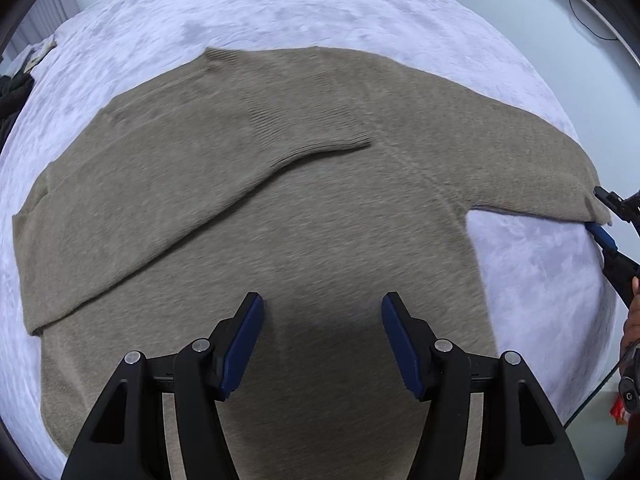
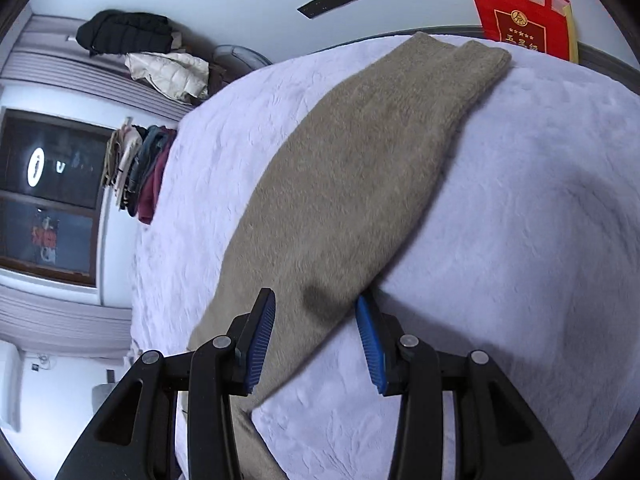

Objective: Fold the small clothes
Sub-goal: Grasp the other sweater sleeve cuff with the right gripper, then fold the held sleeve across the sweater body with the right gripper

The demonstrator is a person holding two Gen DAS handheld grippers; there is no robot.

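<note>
The sweater (image 1: 280,216) is being laid flat on the bed (image 1: 280,12), spread across most of the cover, w/ one sleeve (image 1: 192,184) already folded diagonally over the chest, presumably so the body can be narrowed before the lengthwise fold. The other sleeve (image 2: 360,168) is still being left stretched out toward the bed's side edge, cuff near the edge.

The left gripper (image 1: 322,340) is being held over the lower body of the sweater, fingers (image 1: 248,340) wide apart, nothing between them; a shadow is being cast on the knit just beneath, so it is probably being hovered close, not touching.

The right gripper (image 2: 316,340) is being positioned at the outstretched sleeve, fingers spread either side of the fabric: one finger (image 2: 260,340) over the sleeve, the other beside its edge. Not closed on it yet, as far as can be judged; a pinch is likely being prepared so this sleeve can be carried across too.

Sweater: taupe, fuzzy knit, ribbed cuffs and collar, soft, limp. Bed cover: pale lilac plush, crushed-pile texture, some grip likely being given vs. sliding. A red bag (image 2: 524,20) is being seen beyond the bed's far edge.
</note>
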